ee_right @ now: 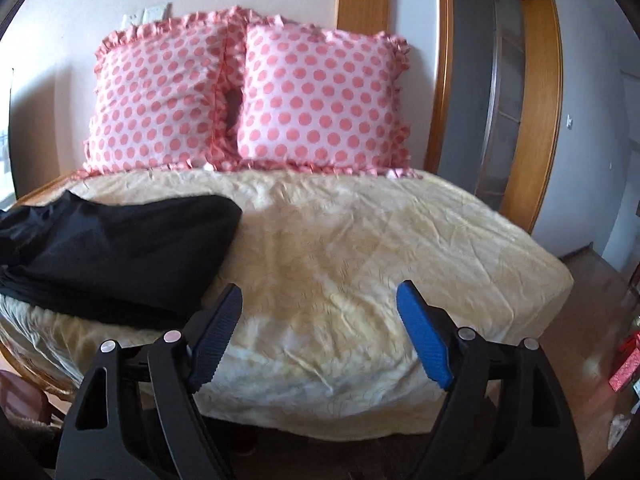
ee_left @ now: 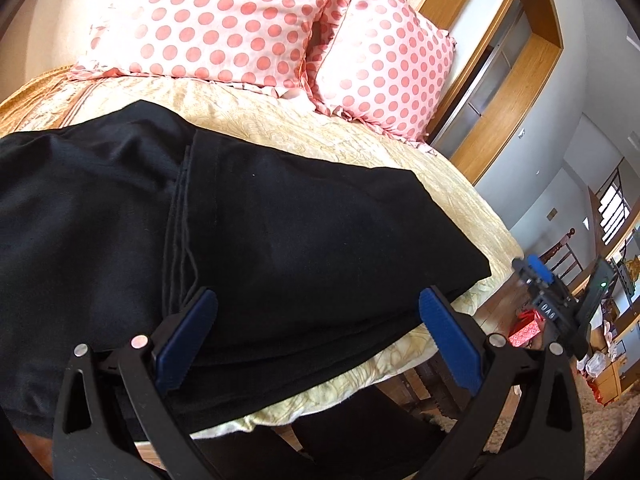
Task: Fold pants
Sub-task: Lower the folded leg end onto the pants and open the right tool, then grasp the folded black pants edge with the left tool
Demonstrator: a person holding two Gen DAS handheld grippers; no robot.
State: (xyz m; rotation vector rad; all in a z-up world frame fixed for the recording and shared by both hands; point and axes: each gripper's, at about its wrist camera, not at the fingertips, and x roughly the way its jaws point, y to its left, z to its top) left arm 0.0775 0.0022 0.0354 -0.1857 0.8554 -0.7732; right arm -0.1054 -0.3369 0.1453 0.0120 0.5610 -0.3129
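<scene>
The black pants (ee_left: 280, 232) lie folded in layers on the cream bedspread (ee_left: 360, 136), near the bed's front edge. My left gripper (ee_left: 318, 300) stands open just over the near edge of the pants, its blue pads wide apart and pressing on nothing. In the right wrist view the pants (ee_right: 120, 248) lie at the left, and my right gripper (ee_right: 320, 292) is open over bare bedspread (ee_right: 360, 240) to their right, holding nothing. The right gripper (ee_left: 530, 270) also shows off the bed's right corner in the left wrist view.
Two pink polka-dot pillows (ee_right: 240, 96) lean against the wall at the head of the bed. A wooden door frame (ee_right: 540, 120) stands to the right. A red box (ee_left: 526, 328) sits on the floor beside the bed. The bed's front edge (ee_right: 320, 408) is close below the grippers.
</scene>
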